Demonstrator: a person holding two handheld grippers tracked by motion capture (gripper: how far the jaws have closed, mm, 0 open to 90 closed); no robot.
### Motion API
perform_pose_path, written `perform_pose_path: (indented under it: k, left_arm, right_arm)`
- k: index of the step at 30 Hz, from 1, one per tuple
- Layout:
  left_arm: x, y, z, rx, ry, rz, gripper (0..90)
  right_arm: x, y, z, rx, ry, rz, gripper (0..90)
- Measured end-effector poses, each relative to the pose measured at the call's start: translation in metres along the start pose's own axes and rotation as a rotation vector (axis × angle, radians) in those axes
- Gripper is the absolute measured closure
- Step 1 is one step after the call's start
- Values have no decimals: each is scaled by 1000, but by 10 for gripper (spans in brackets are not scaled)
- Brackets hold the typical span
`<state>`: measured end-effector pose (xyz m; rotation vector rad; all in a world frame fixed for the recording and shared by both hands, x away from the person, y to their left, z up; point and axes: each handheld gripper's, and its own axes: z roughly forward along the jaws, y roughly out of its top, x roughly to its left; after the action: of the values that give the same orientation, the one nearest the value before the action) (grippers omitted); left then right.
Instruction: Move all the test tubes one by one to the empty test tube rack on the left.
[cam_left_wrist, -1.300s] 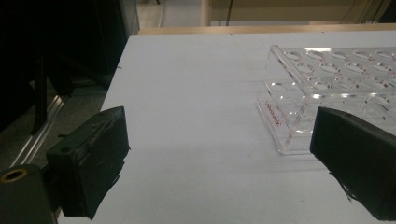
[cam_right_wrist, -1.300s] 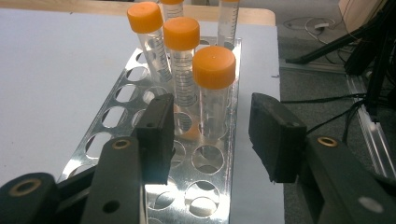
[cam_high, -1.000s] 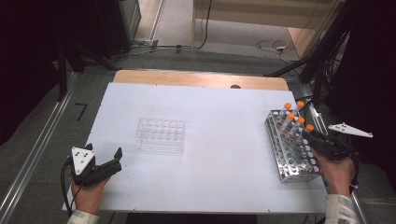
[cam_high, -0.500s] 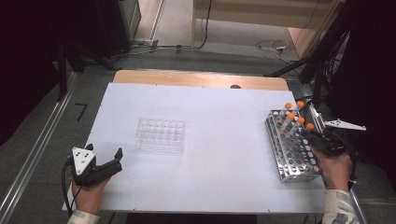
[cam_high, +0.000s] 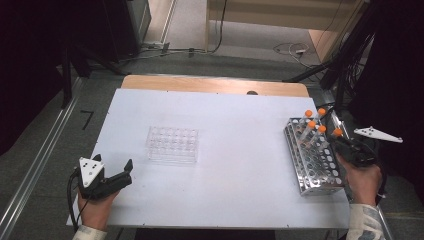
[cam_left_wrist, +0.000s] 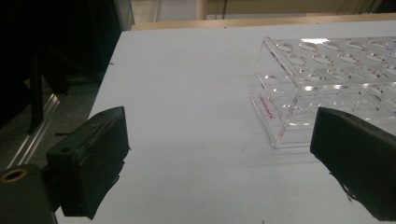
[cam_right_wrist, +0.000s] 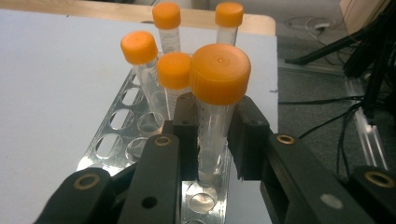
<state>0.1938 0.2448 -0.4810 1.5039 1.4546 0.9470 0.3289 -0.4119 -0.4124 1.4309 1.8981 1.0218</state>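
My right gripper (cam_right_wrist: 212, 135) has just finished closing and now clamps an orange-capped tube (cam_right_wrist: 215, 100) just below its cap, upright over the metal rack (cam_high: 314, 159) at the table's (cam_high: 240, 130) right edge, with four more capped tubes (cam_right_wrist: 159, 65) standing behind it. My left gripper (cam_high: 119, 176) rests near the front left corner, jaws wide apart and holding nothing, the clear plastic rack (cam_left_wrist: 327, 79) just ahead of it.
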Motion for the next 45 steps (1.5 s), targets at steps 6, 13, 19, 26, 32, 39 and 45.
perform_pose_path:
  k: [6,13,19,26,32,39,45]
  left_arm:
    - [-3,1,-1,3,-7,5,47]
    - [-8,6,-3,10,-26,-3,46]
    - [-17,12,-4,24,-83,-10,39]
    - [-28,21,-6,33,-133,5,39]
    - [-39,25,-5,45,-176,22,40]
    - [-58,37,0,31,-223,54,48]
    - [-84,50,9,26,-289,100,48]
  right_arm:
    - [2,6,-14,-45,-10,-2,721]
    - [8,12,-30,-77,-24,-17,721]
    - [20,16,-41,-97,3,-48,722]
    - [39,19,-44,-99,66,-79,722]
    - [60,21,-38,-84,131,-116,722]
    - [89,23,-28,-70,224,-154,721]
    - [110,22,-15,-49,283,-176,721]
